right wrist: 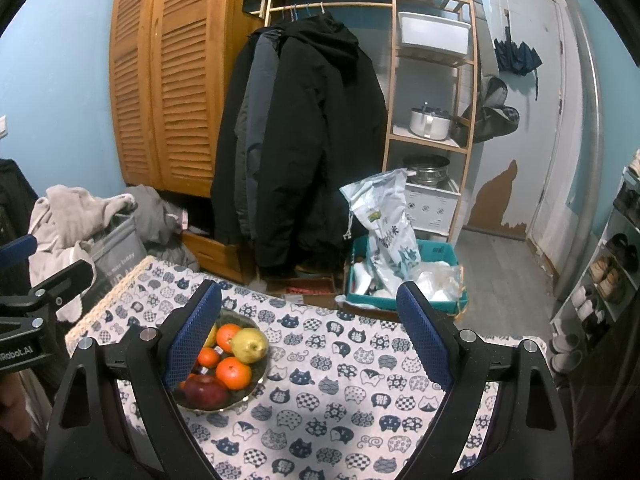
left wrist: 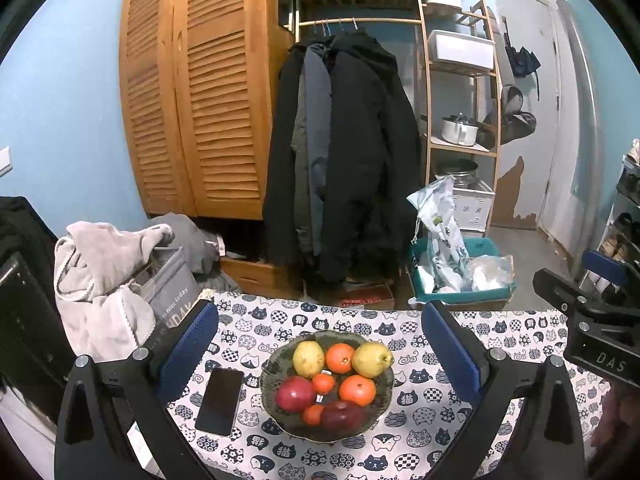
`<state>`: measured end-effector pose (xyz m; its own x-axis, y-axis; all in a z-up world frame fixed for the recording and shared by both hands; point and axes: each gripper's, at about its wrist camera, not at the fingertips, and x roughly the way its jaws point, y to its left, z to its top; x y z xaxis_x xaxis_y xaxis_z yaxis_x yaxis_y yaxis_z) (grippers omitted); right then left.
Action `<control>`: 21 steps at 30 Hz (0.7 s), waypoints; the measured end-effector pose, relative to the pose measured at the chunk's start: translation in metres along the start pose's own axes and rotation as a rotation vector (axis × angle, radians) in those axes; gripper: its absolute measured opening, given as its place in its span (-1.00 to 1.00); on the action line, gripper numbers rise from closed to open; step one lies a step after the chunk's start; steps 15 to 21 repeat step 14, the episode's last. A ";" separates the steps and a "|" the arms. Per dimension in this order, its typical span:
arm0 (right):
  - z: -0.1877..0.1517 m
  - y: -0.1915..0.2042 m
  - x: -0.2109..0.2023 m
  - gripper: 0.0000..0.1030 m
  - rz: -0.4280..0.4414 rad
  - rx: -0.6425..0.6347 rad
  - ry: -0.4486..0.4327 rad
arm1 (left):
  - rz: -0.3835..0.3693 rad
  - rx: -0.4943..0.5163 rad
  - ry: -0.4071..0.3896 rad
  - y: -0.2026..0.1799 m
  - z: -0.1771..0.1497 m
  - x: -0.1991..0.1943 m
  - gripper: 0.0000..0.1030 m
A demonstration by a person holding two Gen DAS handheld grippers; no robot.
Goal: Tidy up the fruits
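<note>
A dark plate (left wrist: 269, 364) on the cat-print tablecloth (left wrist: 424, 400) holds two yellow pears (left wrist: 308, 358), several oranges (left wrist: 357, 389) and two red apples (left wrist: 295, 393). My left gripper (left wrist: 320, 344) is open and empty, hovering above and in front of the plate. In the right wrist view the plate (right wrist: 256, 390) sits at the lower left, partly hidden behind my left finger (right wrist: 192, 336). My right gripper (right wrist: 312, 336) is open and empty, above the tablecloth to the right of the plate. Its body also shows in the left wrist view (left wrist: 588, 320).
A black phone (left wrist: 220, 400) lies left of the plate. A grey bag with clothes (left wrist: 120, 280) stands at the table's left. Beyond the far edge are hanging coats (left wrist: 340, 152), a teal crate (left wrist: 460, 276) and a shelf (left wrist: 460, 120).
</note>
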<state>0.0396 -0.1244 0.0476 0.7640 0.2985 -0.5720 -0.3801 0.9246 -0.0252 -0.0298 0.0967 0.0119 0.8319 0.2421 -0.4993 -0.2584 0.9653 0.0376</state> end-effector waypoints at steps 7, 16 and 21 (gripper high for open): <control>0.001 -0.002 -0.001 0.71 -0.001 -0.002 -0.001 | -0.007 0.000 0.001 0.000 0.001 -0.001 0.99; 0.001 -0.002 -0.001 0.71 0.000 -0.004 -0.001 | -0.012 0.004 0.001 0.001 0.002 -0.001 0.99; 0.001 -0.002 -0.001 0.71 0.000 -0.004 -0.001 | -0.012 0.004 0.001 0.001 0.002 -0.001 0.99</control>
